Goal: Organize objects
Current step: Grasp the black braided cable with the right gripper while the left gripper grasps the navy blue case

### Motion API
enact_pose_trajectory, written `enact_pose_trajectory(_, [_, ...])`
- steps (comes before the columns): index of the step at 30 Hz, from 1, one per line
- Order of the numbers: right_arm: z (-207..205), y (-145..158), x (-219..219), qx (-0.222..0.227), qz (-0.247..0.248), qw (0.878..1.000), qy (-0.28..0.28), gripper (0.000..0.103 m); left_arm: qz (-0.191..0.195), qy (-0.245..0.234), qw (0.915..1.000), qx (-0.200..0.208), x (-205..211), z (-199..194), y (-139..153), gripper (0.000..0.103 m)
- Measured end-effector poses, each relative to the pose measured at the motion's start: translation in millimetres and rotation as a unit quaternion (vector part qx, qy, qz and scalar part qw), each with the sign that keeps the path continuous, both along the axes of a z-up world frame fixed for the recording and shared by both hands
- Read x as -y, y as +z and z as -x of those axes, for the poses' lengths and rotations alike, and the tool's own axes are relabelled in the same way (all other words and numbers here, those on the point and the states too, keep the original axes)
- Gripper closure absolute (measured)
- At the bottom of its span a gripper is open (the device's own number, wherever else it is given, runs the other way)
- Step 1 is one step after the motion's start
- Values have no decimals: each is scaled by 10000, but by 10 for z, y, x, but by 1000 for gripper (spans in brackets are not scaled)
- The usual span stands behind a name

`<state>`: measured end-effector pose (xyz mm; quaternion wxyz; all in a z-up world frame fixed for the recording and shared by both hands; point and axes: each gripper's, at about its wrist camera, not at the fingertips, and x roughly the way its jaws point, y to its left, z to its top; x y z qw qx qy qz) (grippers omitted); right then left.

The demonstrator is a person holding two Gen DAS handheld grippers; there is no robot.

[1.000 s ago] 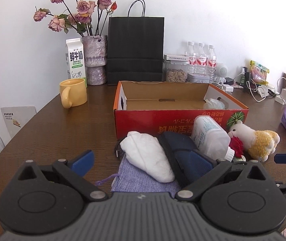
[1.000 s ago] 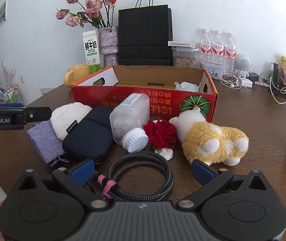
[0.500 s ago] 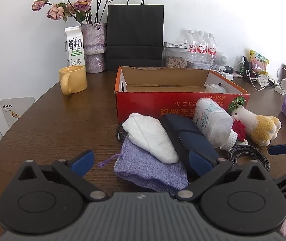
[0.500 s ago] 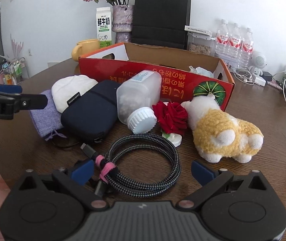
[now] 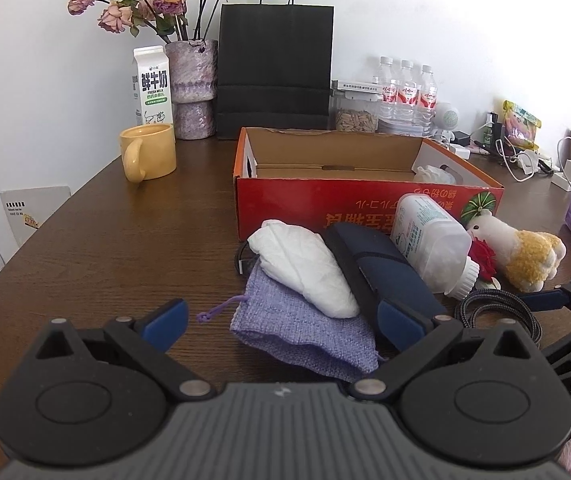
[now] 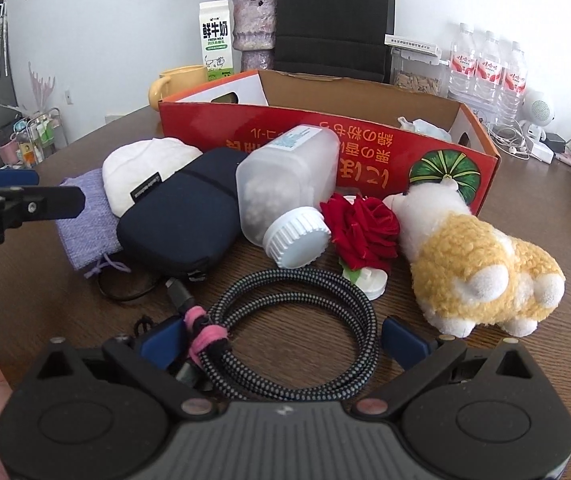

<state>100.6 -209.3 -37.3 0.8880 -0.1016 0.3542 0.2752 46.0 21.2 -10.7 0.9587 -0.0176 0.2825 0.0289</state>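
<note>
Quick update from the sorting setup: over the last second both claws have dropped in closer to the pile, and the whole view has tightened on the stuff sitting in front of the red cardboard box (image 5: 365, 204).

The right claw (image 6: 281, 340) is the one that moved most. A second ago the coiled braided cable (image 6: 297, 320) was lying a bit ahead of it; now the loop sits right between its spread fingers, with the pink tie by the left fingertip. It's wide open, nothing gripped yet, but I'd guess the cable is first up.

The left claw (image 5: 281, 320) is also released and empty. It has slid toward the purple drawstring pouch (image 5: 305, 328), which now lies just ahead of it at 12 o'clock, with the white cloth bundle (image 5: 305, 264) lying on the pouch's far end.

Everything else hasn't budged: the navy zip case (image 6: 177, 220), the tipped-over plastic bottle (image 6: 285, 188), the red rose (image 6: 361, 228) and the plush toy (image 6: 469, 268) all lie on the table (image 5: 125, 240) against the box's near wall. The box itself is nearly empty, with just a crumpled white thing in its far right corner at about 2 o'clock.

So basically nothing is packed yet; this looks like the lining-up moment before the first grab
</note>
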Motion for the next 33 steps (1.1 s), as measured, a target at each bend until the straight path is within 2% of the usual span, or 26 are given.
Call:
enact_pose_trajectory(5, [20, -2, -3, 51, -54, 10000, -14, 1, -10, 8, 10000, -16, 7, -13, -12, 0])
enact_pose_trajectory(8, [65, 6, 1, 126, -124, 9998, 21, 9, -14, 18, 10000, -11, 6, -13, -13, 0])
enact_pose_trajectory(11, [113, 10, 6, 178, -204, 9996, 37, 11, -14, 26, 10000, 5, 14, -11, -7, 0])
enact_pose_trajectory(23, [288, 201, 129, 750, -463, 9958, -238, 12, -17, 31, 10000, 63, 47, -38, 58, 0])
enact_pose_trajectory(33, [214, 414, 326, 1205, -546, 9894, -592, 12, -234, -333, 9992, 39, 370, -245, 147, 0])
